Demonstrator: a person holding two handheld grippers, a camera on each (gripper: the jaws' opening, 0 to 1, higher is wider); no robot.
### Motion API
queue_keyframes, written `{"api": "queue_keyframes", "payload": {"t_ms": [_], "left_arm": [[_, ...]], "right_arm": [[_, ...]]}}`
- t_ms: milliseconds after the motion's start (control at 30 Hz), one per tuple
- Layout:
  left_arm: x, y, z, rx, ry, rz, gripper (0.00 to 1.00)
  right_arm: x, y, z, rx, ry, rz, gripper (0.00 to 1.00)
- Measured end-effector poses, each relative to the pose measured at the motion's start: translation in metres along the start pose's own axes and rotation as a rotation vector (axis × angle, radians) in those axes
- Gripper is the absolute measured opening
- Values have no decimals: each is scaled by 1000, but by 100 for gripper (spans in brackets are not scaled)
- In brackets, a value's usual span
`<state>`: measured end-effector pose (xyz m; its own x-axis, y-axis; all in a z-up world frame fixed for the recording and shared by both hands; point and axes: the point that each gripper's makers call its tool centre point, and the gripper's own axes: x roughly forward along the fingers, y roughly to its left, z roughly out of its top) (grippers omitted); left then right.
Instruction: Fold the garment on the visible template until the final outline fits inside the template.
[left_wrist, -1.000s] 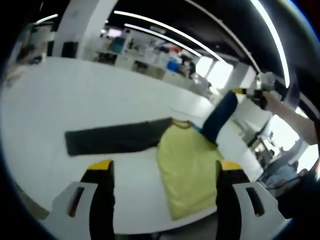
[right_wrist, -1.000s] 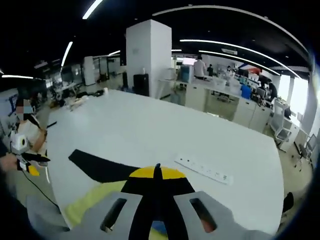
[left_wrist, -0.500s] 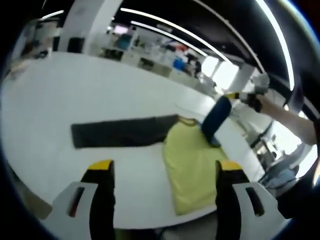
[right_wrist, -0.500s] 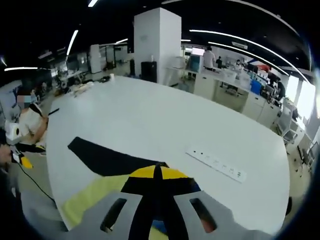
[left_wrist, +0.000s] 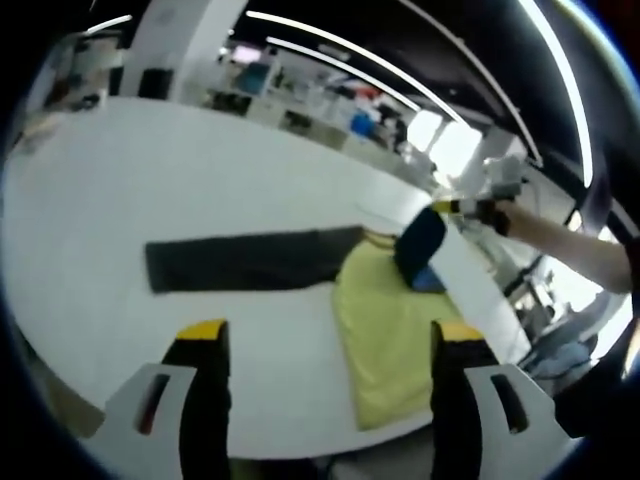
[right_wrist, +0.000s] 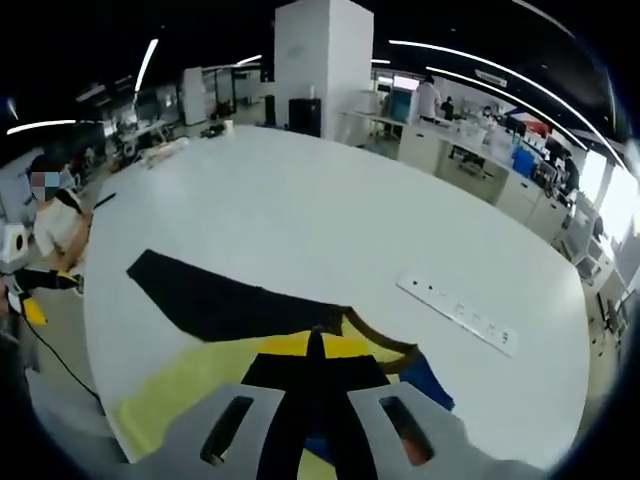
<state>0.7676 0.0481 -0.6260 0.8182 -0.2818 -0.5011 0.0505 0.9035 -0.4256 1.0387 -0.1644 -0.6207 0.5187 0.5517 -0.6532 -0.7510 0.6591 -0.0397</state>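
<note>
A garment lies on the white table (left_wrist: 200, 170): a yellow body (left_wrist: 390, 320), a black sleeve (left_wrist: 250, 262) spread flat to the left, and a blue sleeve (left_wrist: 418, 243) lifted over the body's upper right. My right gripper (left_wrist: 445, 207) is shut on that blue sleeve. In the right gripper view the right gripper (right_wrist: 315, 338) has its jaws together over the collar, with blue cloth (right_wrist: 425, 380) under them, the yellow body (right_wrist: 190, 385) below and the black sleeve (right_wrist: 215, 300) beyond. My left gripper (left_wrist: 330, 335) hangs open above the table's near edge, holding nothing.
A white power strip (right_wrist: 465, 313) lies on the table past the garment. A person (right_wrist: 50, 220) stands at the table's left edge. A white pillar (right_wrist: 320, 60) and desks stand far behind. The table's near edge (left_wrist: 300, 445) runs just under the yellow hem.
The right gripper has carried the blue sleeve down and inward, from stretched out high to hanging low over the yellow body. The left gripper stays open.
</note>
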Motion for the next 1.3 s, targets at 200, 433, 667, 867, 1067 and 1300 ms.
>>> {"api": "queue_keyframes", "payload": {"t_ms": [200,433,667,867,1067,1300], "left_arm": [[1,5,0,-2,6,4,78],[7,11,-4,-9,19,7,77],[10,7,-2,25,32,-7,77],[13,7,8,37,12,-23,77],[17,10,7,43,18,-26,77],[15,15,-2,34,36,-22,77]], "right_arm": [[17,6,-2,38,16,22,2],[29,19,-10,179,23,34,2],[42,37,-22,291,33,35,2],[61,51,-30,350,55,37,2],[76,62,-41,407,79,21,2],[88,72,-48,464,89,13,2]]}}
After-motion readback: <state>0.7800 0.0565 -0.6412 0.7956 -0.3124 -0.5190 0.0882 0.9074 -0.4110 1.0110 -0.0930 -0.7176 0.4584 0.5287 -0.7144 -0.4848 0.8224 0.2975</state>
